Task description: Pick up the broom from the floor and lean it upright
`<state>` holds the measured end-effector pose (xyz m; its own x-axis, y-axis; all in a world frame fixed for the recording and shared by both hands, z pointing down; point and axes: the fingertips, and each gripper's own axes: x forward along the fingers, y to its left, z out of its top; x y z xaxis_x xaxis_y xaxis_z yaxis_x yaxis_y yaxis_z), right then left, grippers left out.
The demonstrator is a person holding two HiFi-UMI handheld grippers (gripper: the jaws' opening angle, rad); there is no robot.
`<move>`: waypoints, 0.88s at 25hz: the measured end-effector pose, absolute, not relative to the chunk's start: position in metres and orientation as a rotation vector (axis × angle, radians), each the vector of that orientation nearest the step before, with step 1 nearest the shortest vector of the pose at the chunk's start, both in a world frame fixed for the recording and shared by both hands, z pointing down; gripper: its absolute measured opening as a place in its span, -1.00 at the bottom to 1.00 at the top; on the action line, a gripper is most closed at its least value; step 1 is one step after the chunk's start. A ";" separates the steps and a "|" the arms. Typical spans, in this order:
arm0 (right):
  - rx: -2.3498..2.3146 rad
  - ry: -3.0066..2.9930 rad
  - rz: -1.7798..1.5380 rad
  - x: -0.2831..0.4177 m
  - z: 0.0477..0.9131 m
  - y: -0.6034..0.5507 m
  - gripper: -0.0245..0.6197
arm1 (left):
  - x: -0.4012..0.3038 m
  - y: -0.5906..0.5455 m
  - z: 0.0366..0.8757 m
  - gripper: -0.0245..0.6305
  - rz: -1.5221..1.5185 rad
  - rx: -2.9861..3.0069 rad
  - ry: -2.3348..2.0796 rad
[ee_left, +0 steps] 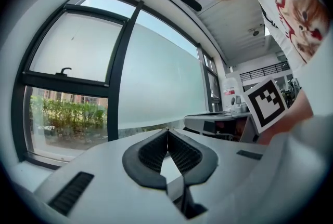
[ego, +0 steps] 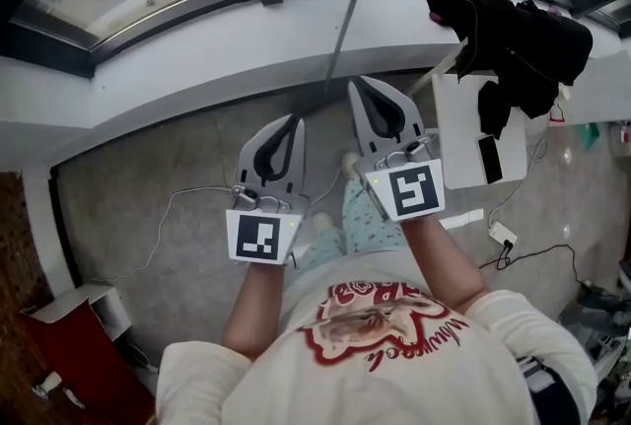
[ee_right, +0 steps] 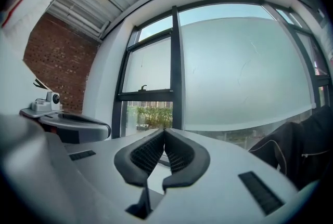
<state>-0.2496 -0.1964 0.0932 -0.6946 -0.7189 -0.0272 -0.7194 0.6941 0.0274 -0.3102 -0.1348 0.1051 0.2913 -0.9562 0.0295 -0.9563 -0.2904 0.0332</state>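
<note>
In the head view the broom's thin grey handle (ego: pixel 345 29) stands steeply against the white sill wall (ego: pixel 197 68) under the window. Its lower end runs down behind my grippers, and the broom head is hidden. My right gripper (ego: pixel 357 84) is shut and empty, its tip just right of the handle's lower part. My left gripper (ego: pixel 296 121) is also shut and empty, lower and to the left of the handle. In the left gripper view my left gripper (ee_left: pixel 167 132) has its pads touching with nothing between them. The right gripper view shows my right gripper (ee_right: pixel 164 132) the same way.
Black clothing (ego: pixel 513 38) is draped over a white stand (ego: pixel 483 137) at the right. A power strip (ego: pixel 503 236) and cables (ego: pixel 177 216) lie on the concrete floor. A red box (ego: pixel 59 344) sits at the lower left. The person's legs and feet (ego: pixel 320 226) are below the grippers.
</note>
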 end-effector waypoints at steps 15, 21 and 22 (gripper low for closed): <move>-1.135 2.909 0.027 -0.203 0.052 -0.025 -0.85 | -0.252 0.031 0.066 -0.86 -0.028 2.556 -1.755; -1.030 2.917 0.092 -0.124 0.041 0.058 -0.85 | -0.173 0.095 0.060 -0.86 -0.065 2.493 -1.863; -1.005 2.929 0.095 -0.107 0.041 0.075 -0.85 | -0.157 0.108 0.058 -0.86 -0.085 2.475 -1.882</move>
<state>-0.1073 0.0748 0.0407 -0.7886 -0.6119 -0.0609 -0.6146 0.7876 0.0440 -0.1566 0.1079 0.0583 0.2665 -0.9635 -0.0246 -0.9618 -0.2675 0.0576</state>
